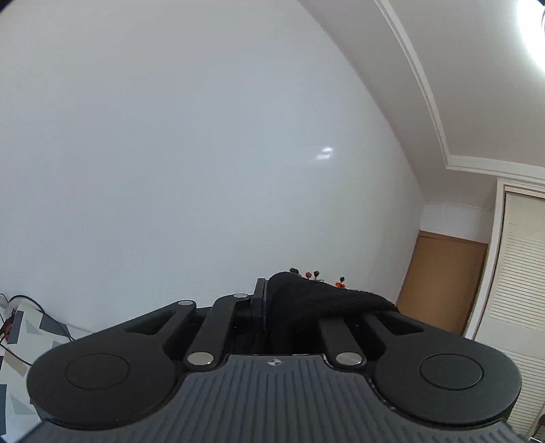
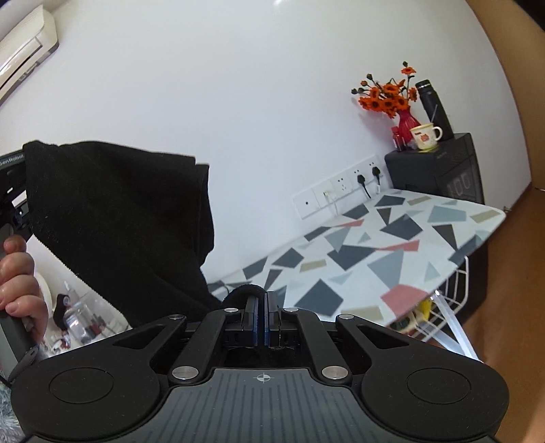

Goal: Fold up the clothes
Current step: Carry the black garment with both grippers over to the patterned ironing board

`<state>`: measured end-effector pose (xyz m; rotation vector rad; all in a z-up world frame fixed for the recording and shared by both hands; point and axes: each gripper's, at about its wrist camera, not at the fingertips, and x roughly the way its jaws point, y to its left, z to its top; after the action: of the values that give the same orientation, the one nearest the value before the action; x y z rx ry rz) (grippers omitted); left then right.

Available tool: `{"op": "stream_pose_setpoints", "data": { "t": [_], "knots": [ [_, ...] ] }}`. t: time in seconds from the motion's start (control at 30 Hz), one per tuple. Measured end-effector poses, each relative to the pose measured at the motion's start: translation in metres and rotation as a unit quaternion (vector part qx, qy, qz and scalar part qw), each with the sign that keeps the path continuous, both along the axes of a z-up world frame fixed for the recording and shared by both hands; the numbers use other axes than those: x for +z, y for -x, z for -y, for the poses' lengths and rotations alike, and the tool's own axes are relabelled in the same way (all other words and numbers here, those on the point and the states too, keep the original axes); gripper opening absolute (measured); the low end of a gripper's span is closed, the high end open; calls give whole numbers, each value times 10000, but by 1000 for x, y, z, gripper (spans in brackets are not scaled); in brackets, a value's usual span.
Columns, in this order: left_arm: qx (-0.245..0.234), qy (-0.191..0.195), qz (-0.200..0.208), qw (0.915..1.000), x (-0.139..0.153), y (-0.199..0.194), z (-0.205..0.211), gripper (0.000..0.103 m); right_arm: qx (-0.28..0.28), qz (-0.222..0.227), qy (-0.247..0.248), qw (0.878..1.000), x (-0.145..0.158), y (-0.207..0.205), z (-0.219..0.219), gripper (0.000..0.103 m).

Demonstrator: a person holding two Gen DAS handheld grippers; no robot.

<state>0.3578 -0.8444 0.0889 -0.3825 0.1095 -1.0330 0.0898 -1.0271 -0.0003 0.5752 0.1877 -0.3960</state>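
Right wrist view: the right tool (image 2: 261, 318) pinches a black garment (image 2: 119, 218) hanging at frame left, above the patterned surface (image 2: 391, 245). Left wrist view: the left tool (image 1: 272, 306) clamps that cloth at lower centre.

Wall: plain white (image 2: 238, 102), filling most of both views.
Ceiling: white moulding (image 1: 425, 102) at 1 o'clock in the left view; bright light (image 1: 534, 30) in the corner.
Door: brown panel (image 1: 442, 279) at 3 o'clock.
Air conditioner: (image 2: 24, 44) at 10 o'clock.
Surface: geometric patterned top (image 2: 374, 252) against the wall.
Sockets: white row (image 2: 337, 191) above it.
Flowers: orange, red vase (image 2: 388, 97) at 2 o'clock.
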Motion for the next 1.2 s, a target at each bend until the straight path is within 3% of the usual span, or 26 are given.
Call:
{"op": "stream_pose_setpoints", "data": {
  "t": [0.17,0.27,0.37,0.43,0.5,0.63,0.8,1.03,1.1,1.2],
  "knots": [
    [650,-71,36,9979,-1,-11,65,7,404,237,-46,9989,-8,-33,85,3],
    [1101,-36,-194,9937,2,-17,102,7,715,232,15,9972,-7,-55,140,3],
    [1454,-82,-264,9890,13,-23,139,7,991,291,-14,9947,9,-78,195,3],
    [1642,25,-276,9860,16,-27,156,7,1219,418,238,9914,23,-92,228,3],
    [1776,53,-302,9836,19,-33,170,7,1282,433,482,9896,34,-109,254,3],
    [1973,-38,-318,9798,22,-61,194,7,1217,639,486,9893,49,-148,303,3],
    [2036,-48,-248,9787,29,-96,209,7,837,1078,620,9887,68,-193,343,3],
    [2224,-65,-80,9749,33,-150,214,7,439,1441,710,9860,90,-250,368,3],
    [2262,-230,-184,9736,21,-169,220,7,329,1463,811,9854,90,-266,373,3],
    [2249,-562,-562,9711,-7,-195,229,7,226,1149,775,9901,68,-289,378,3]
  ]
}}
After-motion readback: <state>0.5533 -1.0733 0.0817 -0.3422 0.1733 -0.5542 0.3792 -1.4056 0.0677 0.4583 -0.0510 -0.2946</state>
